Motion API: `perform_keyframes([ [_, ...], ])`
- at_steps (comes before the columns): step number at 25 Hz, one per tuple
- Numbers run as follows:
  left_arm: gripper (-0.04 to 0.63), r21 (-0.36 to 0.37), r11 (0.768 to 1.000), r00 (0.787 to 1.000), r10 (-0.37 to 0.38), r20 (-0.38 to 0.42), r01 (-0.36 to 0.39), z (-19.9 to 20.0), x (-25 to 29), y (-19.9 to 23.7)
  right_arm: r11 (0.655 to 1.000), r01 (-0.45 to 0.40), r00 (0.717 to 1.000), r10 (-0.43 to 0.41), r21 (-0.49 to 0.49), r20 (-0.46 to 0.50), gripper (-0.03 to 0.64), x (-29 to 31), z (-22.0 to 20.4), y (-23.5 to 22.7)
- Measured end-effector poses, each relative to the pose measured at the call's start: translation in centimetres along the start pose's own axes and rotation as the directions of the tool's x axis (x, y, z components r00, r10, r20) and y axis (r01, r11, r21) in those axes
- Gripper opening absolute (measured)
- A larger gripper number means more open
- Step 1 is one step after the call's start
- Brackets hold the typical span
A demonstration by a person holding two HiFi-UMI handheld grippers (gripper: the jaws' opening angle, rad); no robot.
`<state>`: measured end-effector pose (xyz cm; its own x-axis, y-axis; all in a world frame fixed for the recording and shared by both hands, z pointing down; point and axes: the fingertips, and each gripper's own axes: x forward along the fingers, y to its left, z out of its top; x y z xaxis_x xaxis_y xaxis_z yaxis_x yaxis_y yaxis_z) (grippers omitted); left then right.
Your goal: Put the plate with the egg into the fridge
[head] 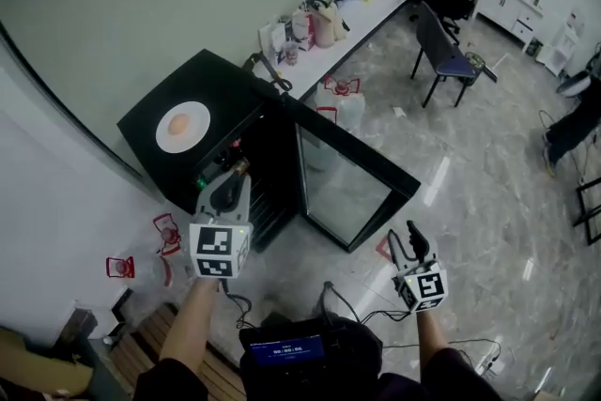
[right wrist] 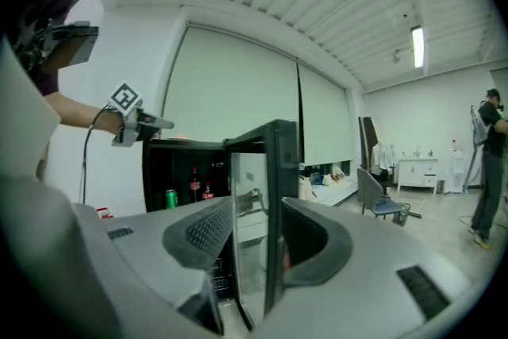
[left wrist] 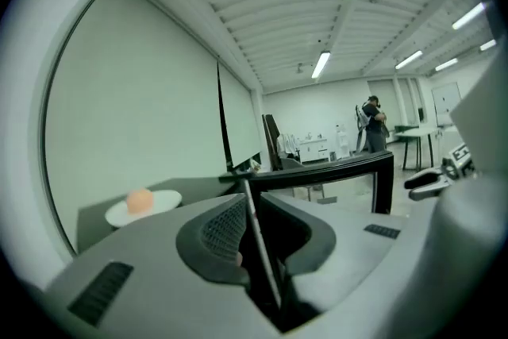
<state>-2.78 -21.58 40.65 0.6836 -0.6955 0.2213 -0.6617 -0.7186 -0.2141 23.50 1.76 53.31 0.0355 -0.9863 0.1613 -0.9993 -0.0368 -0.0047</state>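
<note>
1. The plate (head: 200, 135) with the egg (head: 179, 123) on it is sitting on top of the black fridge (head: 221, 78), over on the wall side of the lid. So it's not inside yet.
2. The fridge door (head: 377, 166) hangs wide open, with its glass panel out over the shiny floor (head: 470, 164). In the right gripper view you can see inside: a green can (right wrist: 170, 198) and a couple of dark bottles (right wrist: 194, 185) on a shelf.
3. The left gripper (head: 233, 181) is up at the front top edge of the fridge. The plate is a bit beyond it and off to its left, not touching. Its jaws stand a little apart with nothing in them. Only the far-off edge of the door shows through the gap.
4. The right gripper (head: 413, 238) is at the lower right of the head view, out over the floor and well clear of the door. Its jaws are about halfway open and empty. The door's edge lines up in the gap in its own view, but that's just background and there's no contact.
5. Other stuff around:
   - a long white counter (head: 371, 9) along the wall with bags piled on it
   - a dark chair (head: 443, 56) beside the counter
   - red-topped clear jugs (head: 120, 268) on the floor left of the fridge
   - a person (left wrist: 371, 123) standing way off at the back of the room
</note>
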Motion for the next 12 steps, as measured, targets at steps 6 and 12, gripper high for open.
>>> perform_keyframes([
  [6,0.009,0.213,0.974,0.982,0.118,-0.151,-0.084,1.5,-0.3,15.9,0.937,-0.266,0.963,0.268,-0.226,-0.025,0.172,6.3,3.8,12.6],
  [12,0.009,0.201,0.980,0.904,0.098,-0.416,-0.014,-2.2,3.8,27.2,0.702,-0.313,0.886,0.458,-0.640,0.069,0.172,18.6,15.4,24.1],
])
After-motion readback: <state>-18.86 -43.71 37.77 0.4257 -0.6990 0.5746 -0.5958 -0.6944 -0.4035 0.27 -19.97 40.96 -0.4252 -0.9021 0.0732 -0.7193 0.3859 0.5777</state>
